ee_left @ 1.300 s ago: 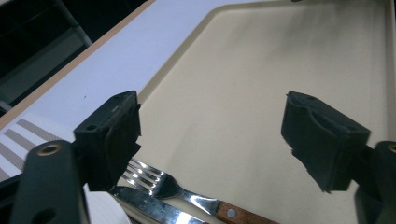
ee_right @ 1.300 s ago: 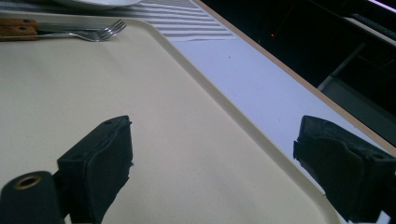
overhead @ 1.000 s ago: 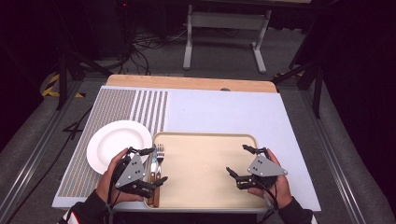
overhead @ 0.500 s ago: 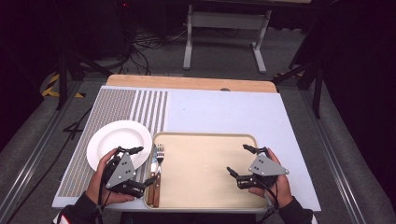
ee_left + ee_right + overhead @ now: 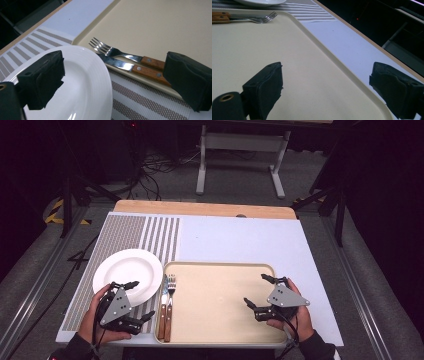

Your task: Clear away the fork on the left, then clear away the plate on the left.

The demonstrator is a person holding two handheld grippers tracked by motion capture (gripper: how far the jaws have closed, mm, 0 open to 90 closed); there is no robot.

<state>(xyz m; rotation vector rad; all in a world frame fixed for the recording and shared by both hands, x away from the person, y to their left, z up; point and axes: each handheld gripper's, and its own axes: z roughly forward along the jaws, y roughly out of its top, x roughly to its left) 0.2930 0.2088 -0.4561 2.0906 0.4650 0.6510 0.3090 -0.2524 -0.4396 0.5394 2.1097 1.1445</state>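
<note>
A white plate (image 5: pixel 127 272) lies on a striped mat, just left of a beige tray (image 5: pixel 220 320). Along the tray's left rim lie a wooden-handled knife (image 5: pixel 162 312) and fork (image 5: pixel 170 310), tines pointing away. My left gripper (image 5: pixel 141 299) is open at the plate's near right edge, with nothing between its jaws. In the left gripper view it (image 5: pixel 112 82) straddles the plate (image 5: pixel 85 82) rim, with the knife (image 5: pixel 127 66) and fork (image 5: pixel 112 51) just beyond. My right gripper (image 5: pixel 255 289) hangs open and empty over the tray's right part (image 5: pixel 269 50), as the right gripper view (image 5: pixel 325 92) shows.
The grey striped mat (image 5: pixel 130 232) covers the table's left side. White tabletop (image 5: pixel 240 240) stretches behind the tray, ending in a wooden strip (image 5: pixel 200 208) at the far edge. Dark floor, cables and a stand lie beyond.
My left gripper has slid left, off the cutlery on the tray and over to the plate's near edge. The right gripper has stayed put.
</note>
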